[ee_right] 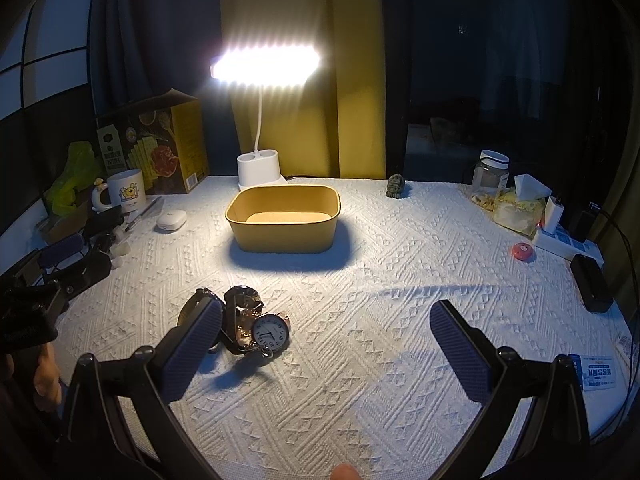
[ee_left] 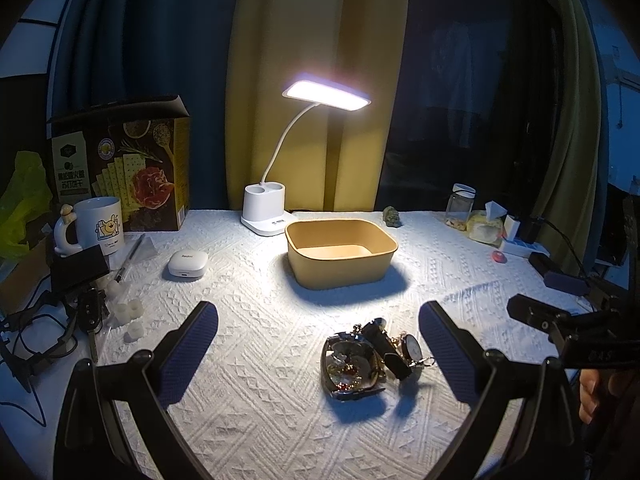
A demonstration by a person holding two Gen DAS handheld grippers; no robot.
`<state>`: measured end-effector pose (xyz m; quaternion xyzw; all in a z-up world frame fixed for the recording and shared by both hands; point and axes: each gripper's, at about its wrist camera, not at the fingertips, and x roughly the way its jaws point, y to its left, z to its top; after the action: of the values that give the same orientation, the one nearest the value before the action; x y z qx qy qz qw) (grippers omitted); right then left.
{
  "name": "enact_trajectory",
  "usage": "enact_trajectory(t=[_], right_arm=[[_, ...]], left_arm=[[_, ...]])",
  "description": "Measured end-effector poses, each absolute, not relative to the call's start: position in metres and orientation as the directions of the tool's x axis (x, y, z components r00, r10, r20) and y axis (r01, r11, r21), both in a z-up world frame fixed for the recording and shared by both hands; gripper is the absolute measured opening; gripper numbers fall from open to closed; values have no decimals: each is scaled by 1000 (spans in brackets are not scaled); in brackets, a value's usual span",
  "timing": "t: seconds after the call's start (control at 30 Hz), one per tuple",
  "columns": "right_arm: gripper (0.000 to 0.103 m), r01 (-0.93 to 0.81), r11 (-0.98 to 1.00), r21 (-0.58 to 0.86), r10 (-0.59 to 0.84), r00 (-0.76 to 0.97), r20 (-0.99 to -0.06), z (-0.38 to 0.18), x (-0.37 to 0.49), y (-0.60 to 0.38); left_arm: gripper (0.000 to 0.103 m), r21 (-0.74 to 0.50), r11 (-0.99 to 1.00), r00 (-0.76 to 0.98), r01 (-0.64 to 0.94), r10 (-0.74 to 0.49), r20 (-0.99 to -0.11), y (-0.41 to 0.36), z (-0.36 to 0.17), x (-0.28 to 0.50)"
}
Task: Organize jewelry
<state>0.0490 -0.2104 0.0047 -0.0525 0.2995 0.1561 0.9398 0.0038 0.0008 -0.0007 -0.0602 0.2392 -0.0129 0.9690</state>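
A pile of jewelry [ee_left: 370, 358] is seen on the white cloth [ee_left: 260, 360], well short of the yellow box [ee_left: 342, 252] at 12 o'clock. A dark strap [ee_left: 386, 346] in the pile points from 11 to 5 o'clock. The left gripper [ee_left: 318, 350] and right gripper [ee_right: 326, 346] are both spread wide and empty. Only the right wrist view shows the pocket watch [ee_right: 271, 333] face clearly.

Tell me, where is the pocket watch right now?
The pocket watch lies on the white cloth, in the jewelry pile in front of the yellow bin.
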Motion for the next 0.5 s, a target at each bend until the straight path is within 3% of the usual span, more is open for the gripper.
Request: enact_trajectory(t=[0.5], right_arm=[[103,-324,946,-8,261,774,-578,5,51,-209]], left_arm=[[100,-118,993,885,12,-65,-461,-3,1,4]])
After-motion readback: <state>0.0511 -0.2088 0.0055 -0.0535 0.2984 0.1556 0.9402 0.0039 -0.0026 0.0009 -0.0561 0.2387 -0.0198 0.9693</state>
